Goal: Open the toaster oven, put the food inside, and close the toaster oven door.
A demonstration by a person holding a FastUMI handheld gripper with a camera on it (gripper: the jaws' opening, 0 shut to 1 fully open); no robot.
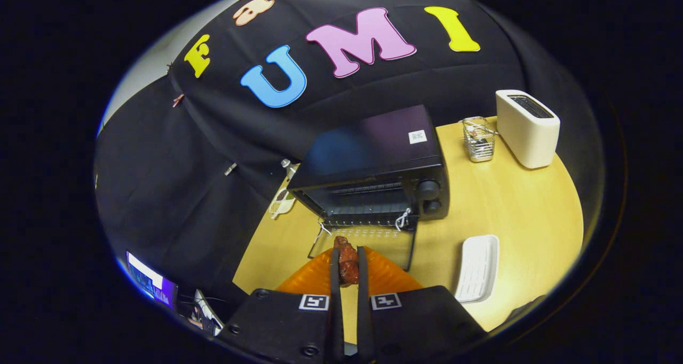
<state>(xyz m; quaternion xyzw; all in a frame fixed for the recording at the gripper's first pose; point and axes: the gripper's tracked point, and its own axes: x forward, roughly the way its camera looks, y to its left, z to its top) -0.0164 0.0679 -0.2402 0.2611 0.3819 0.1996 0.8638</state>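
Item: food (348, 261), reddish-brown glazed lump; held between gripper (348, 257) fingers, closed narrow on both its sides, above orange plate (384, 276); just short of toaster oven (373, 172), door (363, 241) dropped open, cavity exposed. Handling, est.: light, soft-ish, prob. slick glaze; grip mid-body, gentle squeeze. Also on table (512, 209): white tray (477, 268), wire holder (478, 139), white toaster (527, 127).

Black toaster oven (373, 156), reddish-brown food (348, 260)
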